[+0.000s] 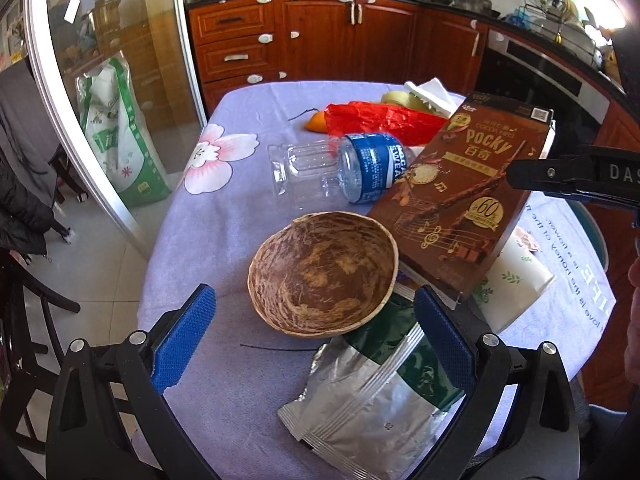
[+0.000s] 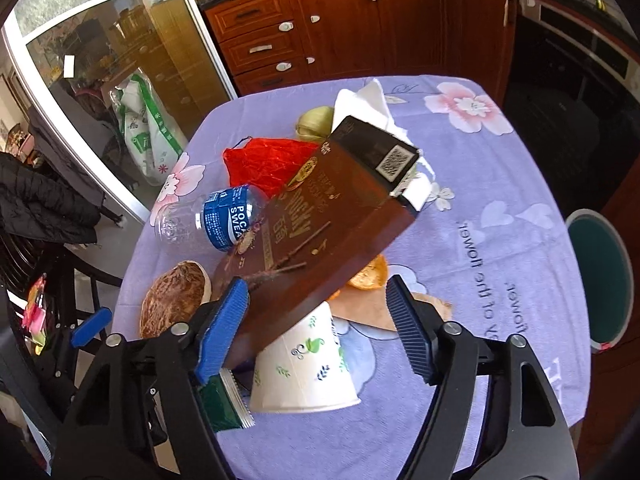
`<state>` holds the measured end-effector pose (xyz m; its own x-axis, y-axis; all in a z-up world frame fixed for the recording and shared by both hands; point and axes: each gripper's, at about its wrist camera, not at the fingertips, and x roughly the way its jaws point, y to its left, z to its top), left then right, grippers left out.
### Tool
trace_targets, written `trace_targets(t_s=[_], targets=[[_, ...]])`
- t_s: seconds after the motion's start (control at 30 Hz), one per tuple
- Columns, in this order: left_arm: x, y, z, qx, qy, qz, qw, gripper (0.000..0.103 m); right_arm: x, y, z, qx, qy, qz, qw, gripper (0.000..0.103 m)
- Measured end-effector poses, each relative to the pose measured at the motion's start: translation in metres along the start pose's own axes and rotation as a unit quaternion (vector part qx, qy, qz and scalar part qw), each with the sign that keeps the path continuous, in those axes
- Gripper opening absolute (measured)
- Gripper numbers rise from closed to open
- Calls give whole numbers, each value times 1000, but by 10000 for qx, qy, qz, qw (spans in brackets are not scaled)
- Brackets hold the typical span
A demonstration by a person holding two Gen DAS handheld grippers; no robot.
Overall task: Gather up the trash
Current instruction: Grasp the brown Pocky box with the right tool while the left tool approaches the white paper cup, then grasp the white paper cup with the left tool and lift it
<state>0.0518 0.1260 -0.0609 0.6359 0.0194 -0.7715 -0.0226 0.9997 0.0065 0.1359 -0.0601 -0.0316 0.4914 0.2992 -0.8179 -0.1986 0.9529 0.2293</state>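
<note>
Left wrist: one Pocky box [image 1: 464,196], one bottle [image 1: 344,168], one coconut shell [image 1: 320,272].

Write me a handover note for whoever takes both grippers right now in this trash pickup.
Left gripper: open, empty, over the coconut shell half and foil snack bag.
Right gripper: open around the lower end of the Pocky box; one finger seems to touch it, no grip.
The box is tilted, propped on the paper cup, which lies on its side.
The Pocari Sweat bottle, red plastic bag, tissue and orange peel lie on the table.
The bin stands beside the table, on the right.
Done: nothing visibly binned.
Left: everything, probably the box first.
</note>
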Motion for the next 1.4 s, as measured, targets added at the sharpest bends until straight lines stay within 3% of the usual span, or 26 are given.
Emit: trace_targets(t_s=[0.13,0.23,0.4,0.57,0.77,0.93,1.13,1.2,1.37,1.4], targets=[[9,7,1,64,101,-75,9999,99,20,3,1,145,140,183,9996,61],[12,10,2,128,148,-164,9997,99,27,10,0,136,170,336,9992,46],[11,5,2,368,190,-284,9987,99,16,25,0,-162,-37,455,9988,30],[9,1,3,517,211,-277,9981,98,-5,35,4,-369,-250,574,9974,22],[-5,-14,10,580,139,-370,9975,97,-50,34,11,-492,-752,672,9937,21],[-23,-50,11,922,58,-776,9927,97,-89,18,14,-488,-1295,345,9898,21],[-18,-101,-5,1429,209,-928,9852,95,-106,-11,4,-292,-1406,64,9896,21],[-10,-115,-9,1576,285,-835,9836,81,-109,-19,-1,-234,-1405,23,9898,21],[8,-125,-7,1487,500,-596,9858,12,-117,-39,-9,-104,-1460,-113,9892,21],[8,-124,-6,1457,500,-595,9863,7,-119,-44,-10,-72,-1472,-141,9890,21]])
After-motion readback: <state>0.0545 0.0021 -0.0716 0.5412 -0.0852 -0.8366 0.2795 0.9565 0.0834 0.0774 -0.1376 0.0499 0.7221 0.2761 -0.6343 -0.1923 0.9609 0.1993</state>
